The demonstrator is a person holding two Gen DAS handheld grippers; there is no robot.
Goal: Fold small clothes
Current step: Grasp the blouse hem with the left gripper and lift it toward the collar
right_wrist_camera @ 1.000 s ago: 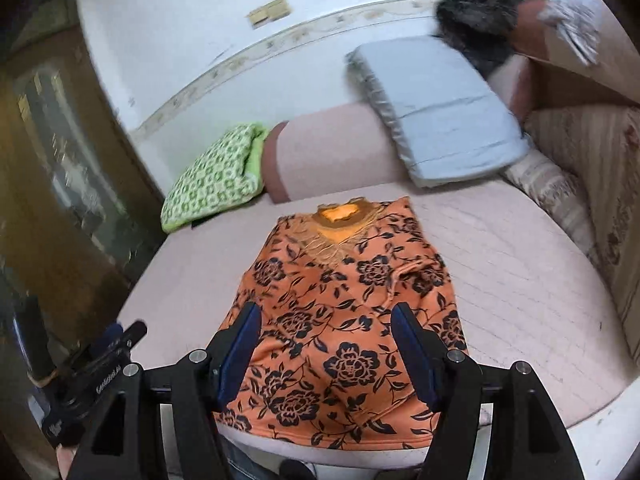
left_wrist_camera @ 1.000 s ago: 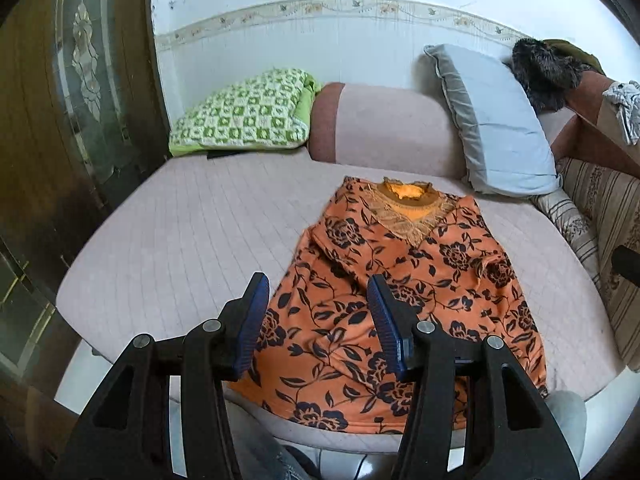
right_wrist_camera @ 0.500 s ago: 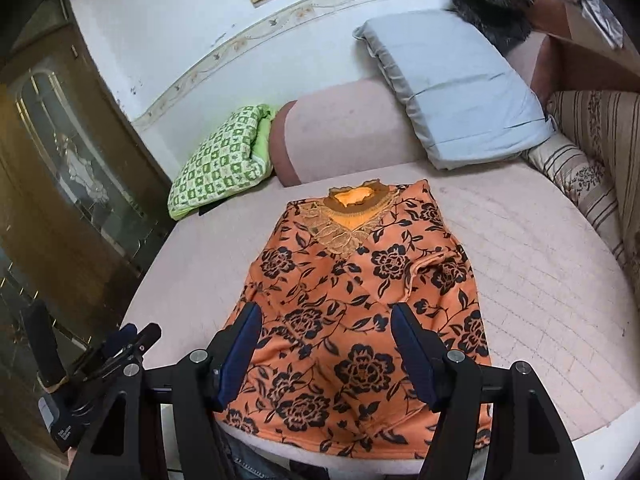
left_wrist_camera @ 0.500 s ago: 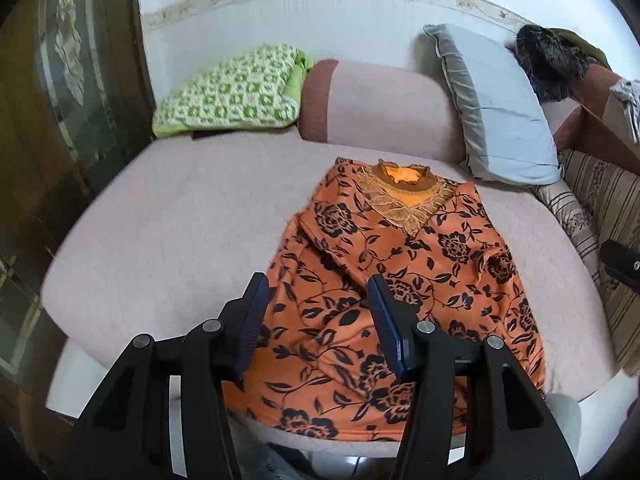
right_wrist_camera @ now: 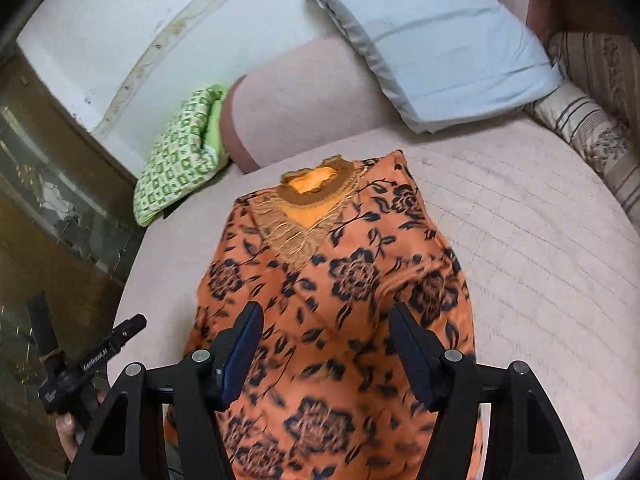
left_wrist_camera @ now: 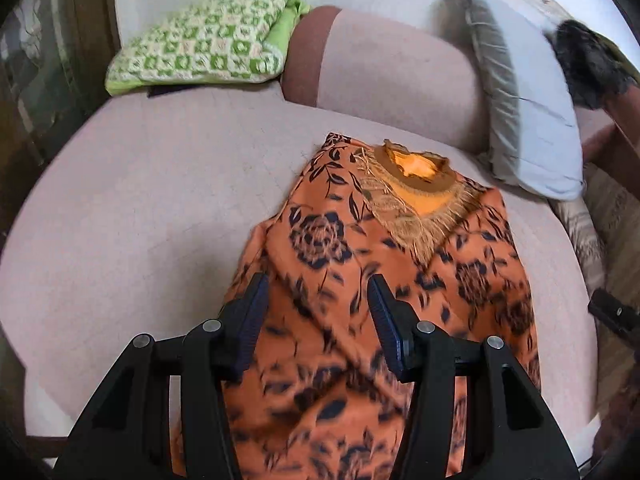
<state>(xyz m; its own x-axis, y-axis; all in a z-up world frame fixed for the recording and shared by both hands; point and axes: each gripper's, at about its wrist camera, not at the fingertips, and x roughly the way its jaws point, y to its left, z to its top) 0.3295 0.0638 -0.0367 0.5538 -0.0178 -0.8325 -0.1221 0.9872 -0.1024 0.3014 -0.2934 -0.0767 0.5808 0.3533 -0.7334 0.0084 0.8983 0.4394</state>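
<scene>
An orange top with a black flower print (left_wrist_camera: pixel 384 280) lies flat on the pink bed (left_wrist_camera: pixel 140 208), neckline with fringe (left_wrist_camera: pixel 416 184) toward the pillows. It also shows in the right wrist view (right_wrist_camera: pixel 340 288). My left gripper (left_wrist_camera: pixel 316 300) is open and empty, hovering over the garment's left half. My right gripper (right_wrist_camera: pixel 326 332) is open and empty, hovering over the garment's middle. The left gripper's body (right_wrist_camera: pixel 92 360) shows at the lower left of the right wrist view. The garment's lower hem is hidden behind the grippers.
A green checked cushion (left_wrist_camera: pixel 208 44), a pink bolster (left_wrist_camera: pixel 392 68) and a grey pillow (left_wrist_camera: pixel 524 112) line the far end of the bed. A striped cushion (right_wrist_camera: pixel 592 140) lies on the right. A dark wooden cabinet (right_wrist_camera: pixel 48 208) stands on the left.
Both grippers have moved forward and lower over the orange top, which now fills more of each view. Both stay open. The garment has not moved.
</scene>
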